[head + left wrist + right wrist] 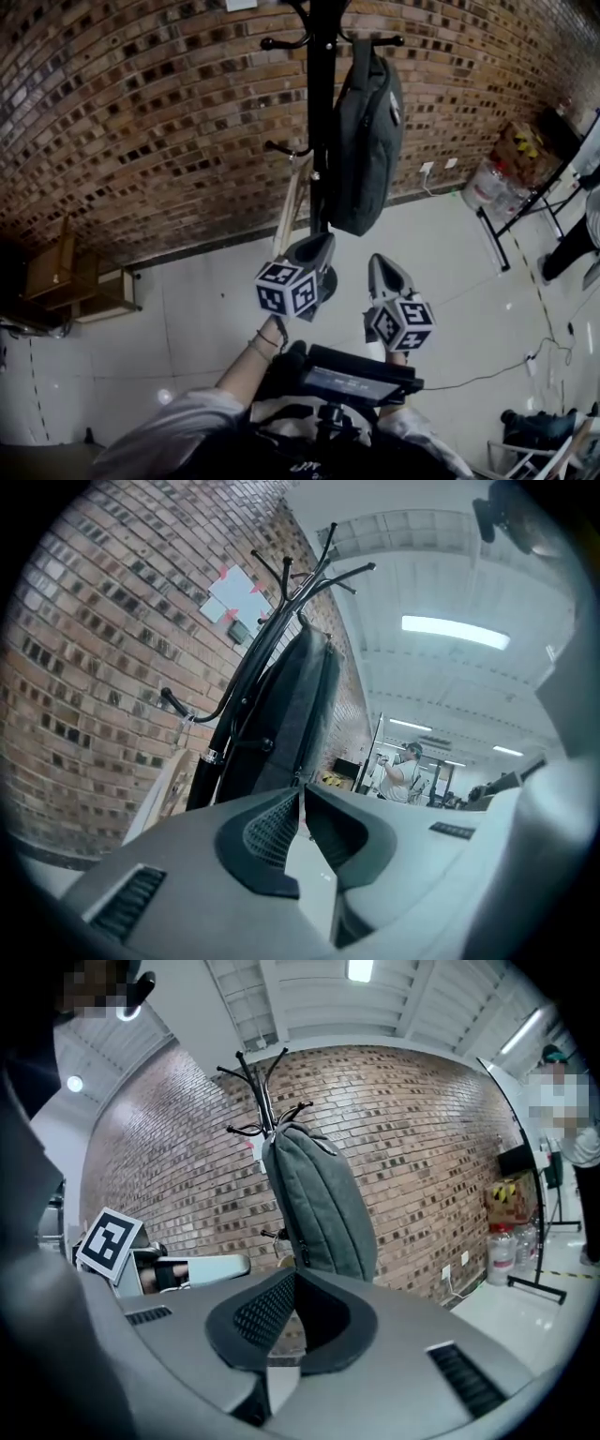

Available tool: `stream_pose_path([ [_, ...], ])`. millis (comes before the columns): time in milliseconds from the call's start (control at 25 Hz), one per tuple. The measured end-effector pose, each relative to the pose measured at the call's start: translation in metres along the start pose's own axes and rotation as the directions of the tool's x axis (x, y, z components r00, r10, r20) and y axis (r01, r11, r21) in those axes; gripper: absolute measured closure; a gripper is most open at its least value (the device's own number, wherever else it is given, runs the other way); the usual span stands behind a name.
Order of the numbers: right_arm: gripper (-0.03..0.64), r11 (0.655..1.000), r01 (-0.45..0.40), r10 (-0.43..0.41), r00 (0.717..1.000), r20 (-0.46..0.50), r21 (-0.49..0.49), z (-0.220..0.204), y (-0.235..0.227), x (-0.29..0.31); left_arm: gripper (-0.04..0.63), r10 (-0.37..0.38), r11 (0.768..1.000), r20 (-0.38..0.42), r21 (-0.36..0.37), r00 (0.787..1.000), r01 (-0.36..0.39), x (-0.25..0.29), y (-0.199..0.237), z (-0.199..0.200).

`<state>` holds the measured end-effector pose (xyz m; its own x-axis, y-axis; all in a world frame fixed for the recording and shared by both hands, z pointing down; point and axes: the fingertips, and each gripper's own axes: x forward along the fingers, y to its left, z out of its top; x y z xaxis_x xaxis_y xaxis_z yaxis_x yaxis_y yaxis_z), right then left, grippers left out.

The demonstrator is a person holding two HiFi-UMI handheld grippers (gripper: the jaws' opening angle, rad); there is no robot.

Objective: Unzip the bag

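A dark grey backpack (pixel 366 141) hangs by its top from a hook of a black coat rack (pixel 322 112) in front of a brick wall. Both grippers are held below it, apart from it and pointing up at it. My left gripper (pixel 322 246) is shut and empty, just under the bag's bottom left. My right gripper (pixel 379 262) is also shut with nothing between its pads, slightly lower and to the right. In the left gripper view the bag (pixel 286 714) rises behind the closed left gripper (pixel 302 794). The right gripper view shows the bag (pixel 319 1204) above the right gripper (pixel 295 1274).
A wooden board (pixel 291 202) leans against the rack's pole. Wooden furniture (pixel 70 272) stands by the wall at the left. Water bottles (pixel 495 187), a cardboard box (pixel 525 145) and a black stand (pixel 530 202) sit at the right, with a person (pixel 577 234) beside them. A cable (pixel 506 370) lies on the floor.
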<state>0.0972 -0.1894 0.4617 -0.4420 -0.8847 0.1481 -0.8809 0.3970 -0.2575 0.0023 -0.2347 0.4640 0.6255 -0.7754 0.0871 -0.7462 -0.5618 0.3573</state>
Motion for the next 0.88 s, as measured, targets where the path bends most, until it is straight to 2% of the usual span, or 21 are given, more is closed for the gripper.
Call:
stream_pose_path([
  [200, 0.625, 0.999, -0.019, 0.019, 1.0, 0.002, -0.037, 0.001, 0.007, 0.003, 0.583, 0.046, 0.997, 0.041, 0.066, 0.998, -0.048, -0.02, 0.002, 0.012],
  [440, 0.626, 0.998, -0.029, 0.029, 1.0, -0.001, -0.05, 0.0, 0.012, 0.004, 0.583, 0.059, 0.996, 0.066, 0.061, 0.996, -0.063, -0.028, 0.0, 0.016],
  [880, 0.626, 0.998, -0.025, 0.025, 1.0, 0.006, -0.055, 0.003, 0.013, 0.004, 0.583, 0.07, 0.997, 0.053, 0.036, 0.996, -0.072, -0.032, 0.005, 0.009],
])
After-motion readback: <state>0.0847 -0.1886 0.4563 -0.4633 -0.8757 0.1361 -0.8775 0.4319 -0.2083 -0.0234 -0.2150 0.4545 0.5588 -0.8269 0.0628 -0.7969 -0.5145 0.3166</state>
